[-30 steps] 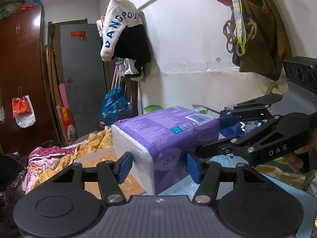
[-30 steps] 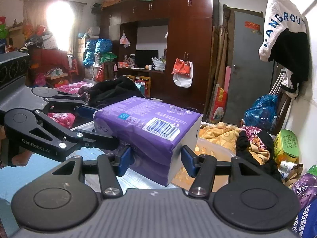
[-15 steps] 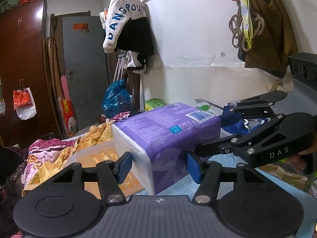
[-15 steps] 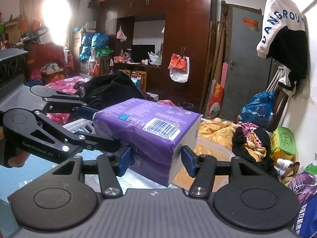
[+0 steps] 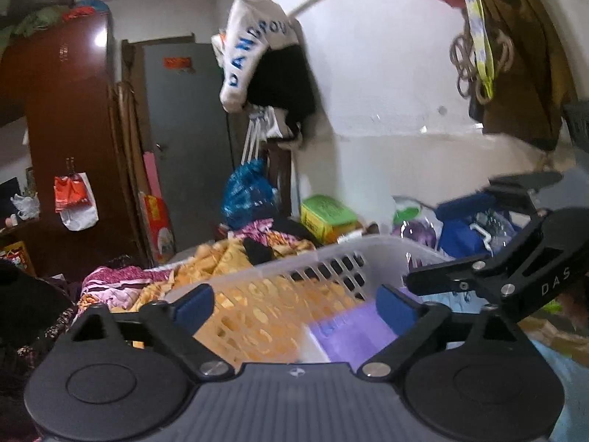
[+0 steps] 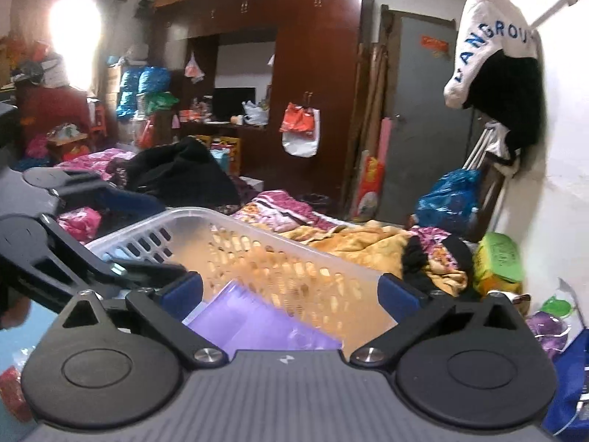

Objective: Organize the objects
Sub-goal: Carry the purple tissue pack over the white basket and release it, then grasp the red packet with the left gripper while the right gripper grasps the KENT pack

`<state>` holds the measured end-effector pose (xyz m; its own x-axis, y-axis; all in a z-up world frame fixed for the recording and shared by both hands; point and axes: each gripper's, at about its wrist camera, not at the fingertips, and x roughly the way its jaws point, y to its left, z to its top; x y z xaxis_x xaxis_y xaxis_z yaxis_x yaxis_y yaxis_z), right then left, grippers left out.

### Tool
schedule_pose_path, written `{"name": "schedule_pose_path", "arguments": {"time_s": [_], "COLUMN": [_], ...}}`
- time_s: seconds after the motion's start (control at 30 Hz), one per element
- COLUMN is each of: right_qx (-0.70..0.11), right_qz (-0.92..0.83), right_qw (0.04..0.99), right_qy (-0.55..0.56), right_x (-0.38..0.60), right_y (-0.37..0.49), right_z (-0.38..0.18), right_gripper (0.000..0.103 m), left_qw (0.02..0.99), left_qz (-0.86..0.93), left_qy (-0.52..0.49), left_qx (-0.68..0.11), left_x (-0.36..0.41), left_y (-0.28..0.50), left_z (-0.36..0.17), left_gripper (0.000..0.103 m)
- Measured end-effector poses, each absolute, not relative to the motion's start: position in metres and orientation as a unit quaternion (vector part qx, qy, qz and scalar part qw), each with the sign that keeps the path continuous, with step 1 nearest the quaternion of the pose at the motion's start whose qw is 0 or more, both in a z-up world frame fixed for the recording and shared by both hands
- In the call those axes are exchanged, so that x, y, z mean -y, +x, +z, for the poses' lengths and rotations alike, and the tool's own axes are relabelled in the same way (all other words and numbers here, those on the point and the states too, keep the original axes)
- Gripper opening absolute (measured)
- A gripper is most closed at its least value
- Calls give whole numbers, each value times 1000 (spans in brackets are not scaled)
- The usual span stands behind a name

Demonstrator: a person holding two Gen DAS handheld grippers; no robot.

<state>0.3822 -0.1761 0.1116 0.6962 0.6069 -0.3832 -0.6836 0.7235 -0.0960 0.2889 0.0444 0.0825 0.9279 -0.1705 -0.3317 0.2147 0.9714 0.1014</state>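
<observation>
The left gripper (image 5: 295, 300) stands released, its jaws having just swung wide; the purple tissue pack (image 5: 353, 335) lies below and between its blue pads, touching neither, inside the white slotted basket (image 5: 331, 258) just ahead; the right gripper (image 6: 291, 291) is likewise let go, jaws just opened, with the same pack blurred beneath it; an orange blanket (image 6: 353, 243) lies beyond the basket.
</observation>
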Motion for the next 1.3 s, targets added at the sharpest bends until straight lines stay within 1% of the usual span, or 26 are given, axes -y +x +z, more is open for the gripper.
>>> {"name": "schedule_pose_path", "arguments": {"time_s": [0.03,0.2,0.33,0.43,0.53,0.7,0.8,0.87,0.97,1.03,1.07,1.13,1.2,1.3], "right_qx": [-167,-168,-159,-145,-146,-148,-163,-165,-177,-182,-182,-179,-183,-183], "right_qz": [349,327,309,307,299,300,297,295,298,306,305,297,294,304], "right_qw": [916,926,936,939,941,942,941,941,938,934,935,938,937,934], "right_qy": [-108,-81,-49,-52,-64,-29,3,1,-4,-3,-8,-26,-35,-34], "right_x": [178,189,207,222,233,251,255,250,240,234,231,226,223,223], "right_y": [382,372,341,304,268,223,216,218,229,230,231,228,230,229], "right_z": [113,114,113,96,67,25,2,-8,-16,-17,-17,-21,-24,-30], "right_gripper": [103,103,103,103,103,103,103,103,103,103,102,96,86,84], "left_qw": [980,983,982,982,980,981,983,981,977,977,977,975,974,975], "left_qz": [-96,-89,-46,-41,-30,7,31,31,39,45,47,41,34,39], "left_qy": [66,75,47,33,50,22,0,-21,-13,-20,-27,-39,-45,-29], "left_qx": [-159,-142,-176,-183,-192,-191,-182,-190,-211,-208,-206,-217,-221,-219], "left_x": [-45,-41,-47,-53,-53,-63,-69,-72,-70,-75,-76,-78,-77,-69], "left_y": [286,259,226,178,138,88,64,56,57,55,55,58,59,60], "left_z": [85,93,89,72,45,2,-16,-27,-40,-45,-47,-49,-53,-56], "left_gripper": [103,103,103,103,103,103,103,103,103,103,103,103,103,103]}}
